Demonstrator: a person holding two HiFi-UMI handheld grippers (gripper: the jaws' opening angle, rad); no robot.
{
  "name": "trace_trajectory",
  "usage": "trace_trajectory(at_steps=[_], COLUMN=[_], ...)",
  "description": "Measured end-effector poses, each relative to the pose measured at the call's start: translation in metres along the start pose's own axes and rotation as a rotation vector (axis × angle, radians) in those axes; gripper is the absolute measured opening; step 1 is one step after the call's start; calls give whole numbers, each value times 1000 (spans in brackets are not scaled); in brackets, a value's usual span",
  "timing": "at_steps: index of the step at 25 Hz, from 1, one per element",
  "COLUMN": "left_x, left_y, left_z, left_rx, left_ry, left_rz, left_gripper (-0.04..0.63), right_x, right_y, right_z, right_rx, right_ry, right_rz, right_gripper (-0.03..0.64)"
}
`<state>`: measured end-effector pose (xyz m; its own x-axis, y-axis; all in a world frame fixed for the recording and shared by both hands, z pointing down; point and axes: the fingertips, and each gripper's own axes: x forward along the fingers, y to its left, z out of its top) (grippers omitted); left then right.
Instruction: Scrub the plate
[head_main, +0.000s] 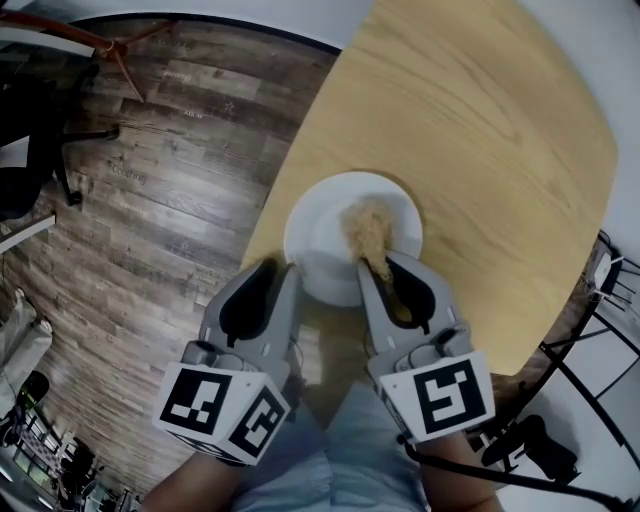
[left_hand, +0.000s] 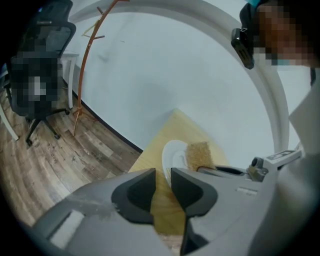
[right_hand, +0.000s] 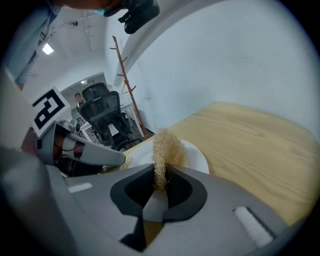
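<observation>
Now the right gripper (head_main: 385, 268) has its jaws clamped on the single scrubber (head_main: 367, 228), whose long axis runs straight ahead of them onto the one white plate (head_main: 320, 225) on the counter (head_main: 480, 150), while the left gripper (head_main: 283, 270), jaws a narrow gap apart and empty, sits just short of the plate's near rim.

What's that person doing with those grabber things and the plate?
A person works with a gripper in each hand at a wooden table. The right gripper pinches a tan fibrous scrubber and holds it over the white plate. The left gripper sits by the plate's near left edge, jaws slightly apart, nothing between them.
</observation>
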<state>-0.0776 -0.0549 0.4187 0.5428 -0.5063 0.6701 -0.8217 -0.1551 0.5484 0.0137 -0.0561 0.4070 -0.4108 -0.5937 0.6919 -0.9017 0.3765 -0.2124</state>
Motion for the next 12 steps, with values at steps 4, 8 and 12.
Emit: trace_trajectory(at_steps=[4, 8, 12], left_x=[4, 10, 13], left_y=[-2, -6, -6], left_z=[-3, -5, -1], left_rx=[-12, -6, -19], left_ry=[19, 60, 51], left_rz=[-7, -22, -2], left_gripper=[106, 106, 103], right_x=[0, 2, 0], right_y=[2, 2, 2], right_z=[1, 1, -2], right_rx=[3, 9, 18], right_ry=[-16, -17, -13], right_rz=[14, 19, 37], right_gripper=[41, 41, 42])
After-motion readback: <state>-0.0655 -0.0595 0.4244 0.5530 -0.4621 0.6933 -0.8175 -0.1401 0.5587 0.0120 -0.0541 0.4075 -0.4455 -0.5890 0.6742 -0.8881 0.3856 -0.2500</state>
